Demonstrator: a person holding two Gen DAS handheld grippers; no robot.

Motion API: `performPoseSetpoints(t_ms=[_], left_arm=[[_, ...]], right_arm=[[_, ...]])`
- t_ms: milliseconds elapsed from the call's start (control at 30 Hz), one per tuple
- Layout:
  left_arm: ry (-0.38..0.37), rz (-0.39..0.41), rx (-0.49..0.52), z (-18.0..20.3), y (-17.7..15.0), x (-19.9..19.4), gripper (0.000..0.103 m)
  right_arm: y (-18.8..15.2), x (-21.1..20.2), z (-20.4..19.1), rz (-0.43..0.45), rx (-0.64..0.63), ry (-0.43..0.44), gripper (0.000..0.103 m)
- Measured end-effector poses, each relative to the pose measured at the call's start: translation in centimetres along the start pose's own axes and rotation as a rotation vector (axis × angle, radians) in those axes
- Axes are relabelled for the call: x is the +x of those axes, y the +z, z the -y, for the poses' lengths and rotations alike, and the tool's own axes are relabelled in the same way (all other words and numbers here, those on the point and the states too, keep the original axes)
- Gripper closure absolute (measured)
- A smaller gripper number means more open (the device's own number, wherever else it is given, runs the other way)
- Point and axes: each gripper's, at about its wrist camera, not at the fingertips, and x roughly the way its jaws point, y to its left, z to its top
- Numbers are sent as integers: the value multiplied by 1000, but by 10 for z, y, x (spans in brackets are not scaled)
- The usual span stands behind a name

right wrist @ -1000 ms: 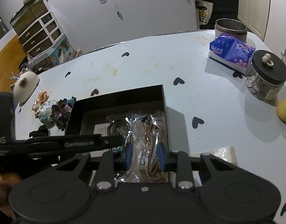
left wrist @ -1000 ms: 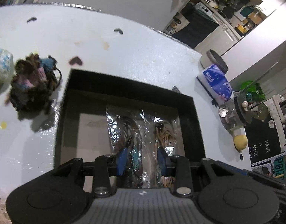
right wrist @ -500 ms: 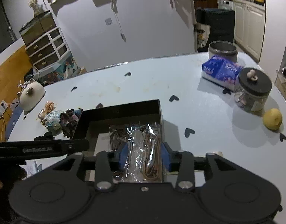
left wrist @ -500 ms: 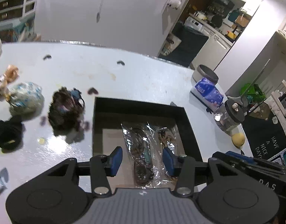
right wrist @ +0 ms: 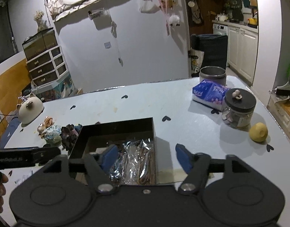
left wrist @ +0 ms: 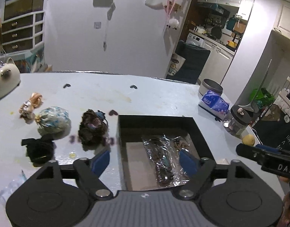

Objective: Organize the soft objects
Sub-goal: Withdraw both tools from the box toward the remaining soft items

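Note:
A black open box (left wrist: 156, 121) (right wrist: 116, 127) sits on the pale table, and two clear plastic packets of hair ties (left wrist: 163, 157) (right wrist: 133, 157) lie inside it. Left of the box lie a dark scrunchie bundle (left wrist: 92, 126) (right wrist: 70, 133), a blue-white scrunchie (left wrist: 54, 120) (right wrist: 53, 135), a peach one (left wrist: 31, 104) (right wrist: 45, 123) and a black one (left wrist: 38, 148). My left gripper (left wrist: 145, 160) hovers above the box's near left wall, jaws opening, nothing between them. My right gripper (right wrist: 145, 157) hangs over the packets and the box's right wall, jaws opening, empty.
At the right stand a metal tin (right wrist: 212, 74), a blue tissue pack (right wrist: 208, 92), a black-lidded glass jar (right wrist: 239, 109) and a lemon (right wrist: 258, 132). A cat-shaped white object (right wrist: 30, 107) sits at the table's far left. Crumpled clear plastic (left wrist: 10, 185) lies near left.
Both grippers let go of the packets, which stay in the box. Both pulled back and rose, and their jaws spread wide. The views now take in more of the table and room.

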Motion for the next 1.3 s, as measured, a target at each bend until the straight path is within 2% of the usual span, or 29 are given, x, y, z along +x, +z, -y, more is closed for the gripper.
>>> performPoseSetpoints(t_ms=[200,300,500,767,1300], left_arm=[[33,46,35,-5,-12,-15,0],[39,65,29,-12,-18,-22,0],[52,75,25,-25,-23,-32,0],[71,111,38,-50,-24,-47,0],[94,131,31,-139,-12,-70,0]], right_arm=[[-8,-9,-5,42,-37,-23,6],[-12,-14,-11,58,-58,-31,0],[-16,-20,-26,75,-78,-28,0],[-22,-22,-52,93,-84,-68,0],[-26,-6,-139,103,-80,-42,0]])
